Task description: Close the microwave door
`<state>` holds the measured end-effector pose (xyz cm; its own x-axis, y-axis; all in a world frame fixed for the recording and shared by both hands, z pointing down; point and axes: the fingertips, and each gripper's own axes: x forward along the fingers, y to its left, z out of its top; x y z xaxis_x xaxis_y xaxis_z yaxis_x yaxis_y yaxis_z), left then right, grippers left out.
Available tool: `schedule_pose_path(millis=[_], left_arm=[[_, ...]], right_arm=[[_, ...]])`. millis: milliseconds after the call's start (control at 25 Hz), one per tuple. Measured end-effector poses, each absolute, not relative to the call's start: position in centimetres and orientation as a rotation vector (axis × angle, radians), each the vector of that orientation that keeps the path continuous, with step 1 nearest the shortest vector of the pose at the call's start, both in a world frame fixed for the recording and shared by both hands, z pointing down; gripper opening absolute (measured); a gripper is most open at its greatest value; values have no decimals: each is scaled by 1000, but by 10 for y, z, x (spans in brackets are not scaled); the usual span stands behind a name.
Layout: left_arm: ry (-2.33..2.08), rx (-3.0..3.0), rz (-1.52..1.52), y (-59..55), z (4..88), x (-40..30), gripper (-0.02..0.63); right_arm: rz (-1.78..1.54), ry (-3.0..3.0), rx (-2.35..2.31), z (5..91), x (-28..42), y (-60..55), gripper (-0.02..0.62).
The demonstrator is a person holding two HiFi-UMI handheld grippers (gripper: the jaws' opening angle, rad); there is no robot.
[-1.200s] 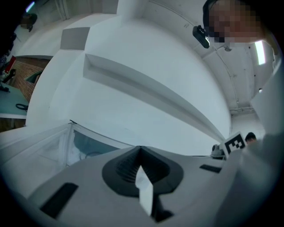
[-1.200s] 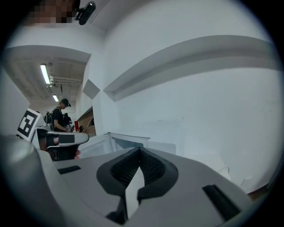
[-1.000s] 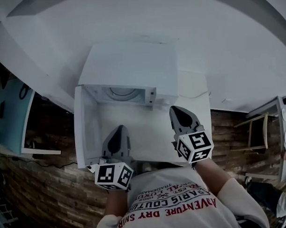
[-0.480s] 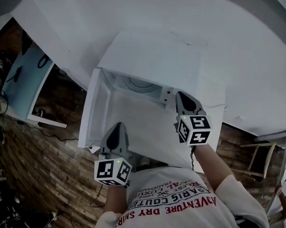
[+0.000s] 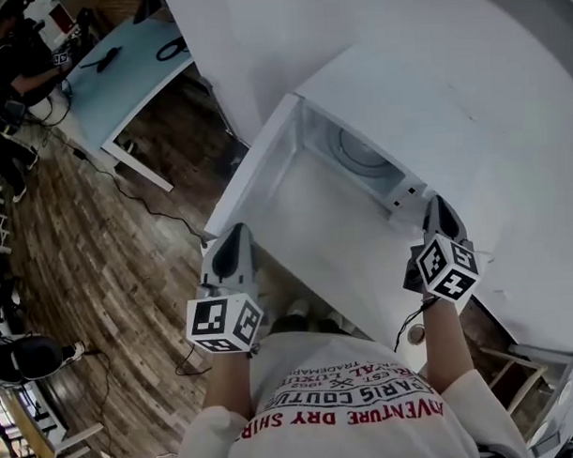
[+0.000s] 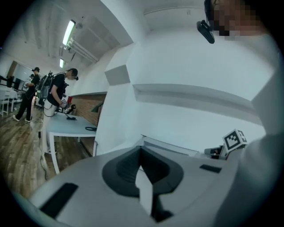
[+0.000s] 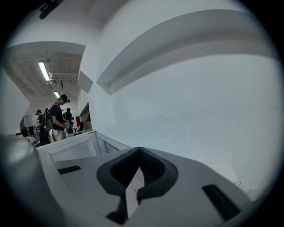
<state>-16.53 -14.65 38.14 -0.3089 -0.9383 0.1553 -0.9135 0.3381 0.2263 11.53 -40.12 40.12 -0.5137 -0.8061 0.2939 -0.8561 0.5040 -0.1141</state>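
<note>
The white microwave (image 5: 432,87) stands on a white table (image 5: 334,240), its cavity and glass turntable (image 5: 364,155) in sight. Its door (image 5: 256,168) is swung wide open to the left. In the head view my left gripper (image 5: 235,233) is shut and empty, just below the door's free outer corner; contact is unclear. My right gripper (image 5: 438,201) is shut and empty beside the microwave's front right corner. The left gripper view shows its shut gripper (image 6: 141,150) with the door's top edge (image 6: 168,146) beyond. In the right gripper view that gripper (image 7: 139,150) points past the open door (image 7: 73,150).
A light blue table (image 5: 122,74) with cables on it stands at the upper left, with people (image 5: 18,54) beside it. Wood floor (image 5: 100,277) lies under my left arm. A wooden chair (image 5: 517,375) stands at the lower right. A white wall runs behind the microwave.
The view has swung left, so the microwave now sits at the upper right. The left gripper has gone from over the table to the door's outer corner. The right gripper shifted right.
</note>
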Motion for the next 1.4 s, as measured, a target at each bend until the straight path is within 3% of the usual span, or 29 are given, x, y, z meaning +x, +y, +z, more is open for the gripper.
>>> schedule_pose_path(millis=[280,640,1040,1400], left_arm=[[-2451,1466,-167,-81,391,-234,-5],[-2360,1465,-114,-82,434,-265,-5],[-2231,1551,-83,-107,445,-273,-4],[-2103,1663,-74,-130,446,-228,-5]], right_arm=[[306,-2471,1437,395,114,-395,6],[214,-2409,1508,397,112,-394,6],[297,-2404,1555,396,111,-393,6],[302,-2432,1546,397,111,-396,6]])
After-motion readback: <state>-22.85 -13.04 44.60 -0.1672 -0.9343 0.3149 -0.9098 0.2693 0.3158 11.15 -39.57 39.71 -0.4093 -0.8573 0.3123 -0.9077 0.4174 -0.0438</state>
